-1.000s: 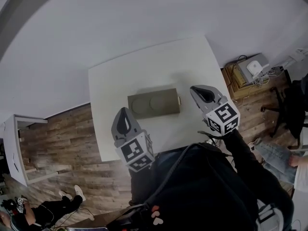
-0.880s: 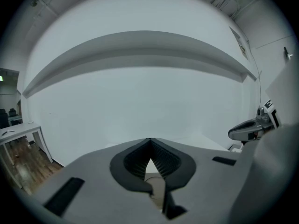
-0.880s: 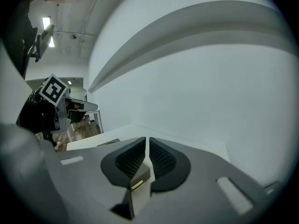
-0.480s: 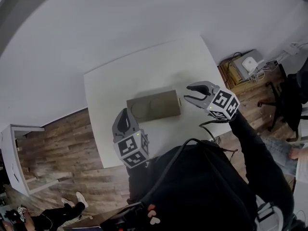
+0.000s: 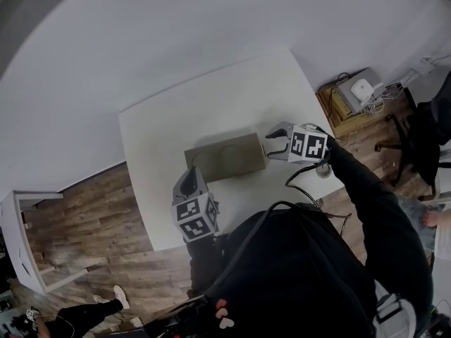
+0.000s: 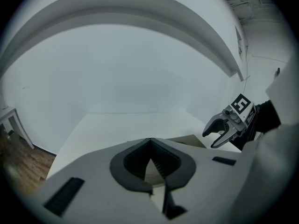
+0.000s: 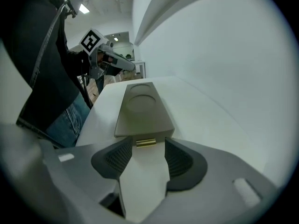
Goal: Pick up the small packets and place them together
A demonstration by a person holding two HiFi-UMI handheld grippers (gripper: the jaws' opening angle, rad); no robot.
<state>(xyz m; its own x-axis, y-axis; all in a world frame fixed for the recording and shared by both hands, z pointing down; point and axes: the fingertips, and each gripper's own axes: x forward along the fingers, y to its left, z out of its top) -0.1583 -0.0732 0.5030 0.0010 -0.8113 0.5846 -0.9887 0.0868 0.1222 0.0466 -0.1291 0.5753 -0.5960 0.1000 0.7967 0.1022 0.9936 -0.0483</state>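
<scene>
A flat tan box with a round dent lies on the white table. In the right gripper view a small gold packet rests on the table against the box's near edge. My right gripper is at the box's right end. Its jaws are opening, with the packet between the tips and the pads clear of it. My left gripper hangs over the table's front edge, shut and empty. It also shows in the right gripper view. From the head view the packet is hidden.
Wood floor surrounds the table. A white shelf stands at the left. A device with cables and an office chair sit at the right. A person's legs show at the lower left.
My right gripper has swung left to the box's right end and turned its jaws toward it, going from shut to open. The left gripper has shifted only slightly.
</scene>
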